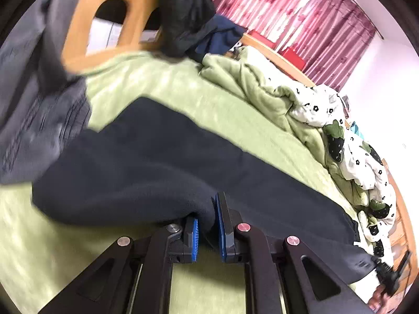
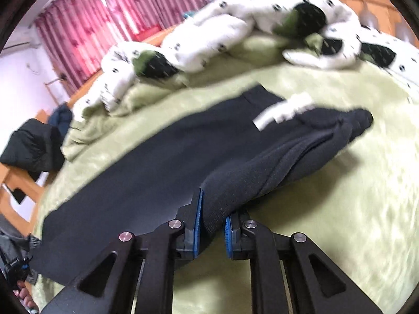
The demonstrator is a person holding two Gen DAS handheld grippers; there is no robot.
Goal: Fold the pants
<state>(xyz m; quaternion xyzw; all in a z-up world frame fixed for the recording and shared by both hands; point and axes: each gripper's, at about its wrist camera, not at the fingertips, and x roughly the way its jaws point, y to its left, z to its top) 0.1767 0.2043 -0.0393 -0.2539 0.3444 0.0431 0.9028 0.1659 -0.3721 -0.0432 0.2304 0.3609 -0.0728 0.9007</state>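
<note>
Dark navy pants point(image 1: 157, 157) lie stretched across a light green bed cover point(image 1: 183, 89). In the left wrist view my left gripper point(image 1: 208, 225) is shut on a bunched fold of the pants' near edge, which rises off the cover between its blue pads point(image 1: 219, 222). In the right wrist view my right gripper point(image 2: 212, 222) is shut on a thick fold of the pants point(image 2: 162, 162) near the waistband end, where a white label point(image 2: 285, 112) shows. The cloth lifts from the bed cover point(image 2: 340, 209) into that grip.
A rumpled white and green patterned duvet point(image 1: 340, 130) is heaped along the far side of the bed point(image 2: 209, 34). A wooden chair point(image 1: 115, 18) carries dark clothes point(image 1: 188, 13). Grey cloth point(image 1: 34, 99) hangs at the left. Pink curtains point(image 2: 86, 23) cover the wall behind.
</note>
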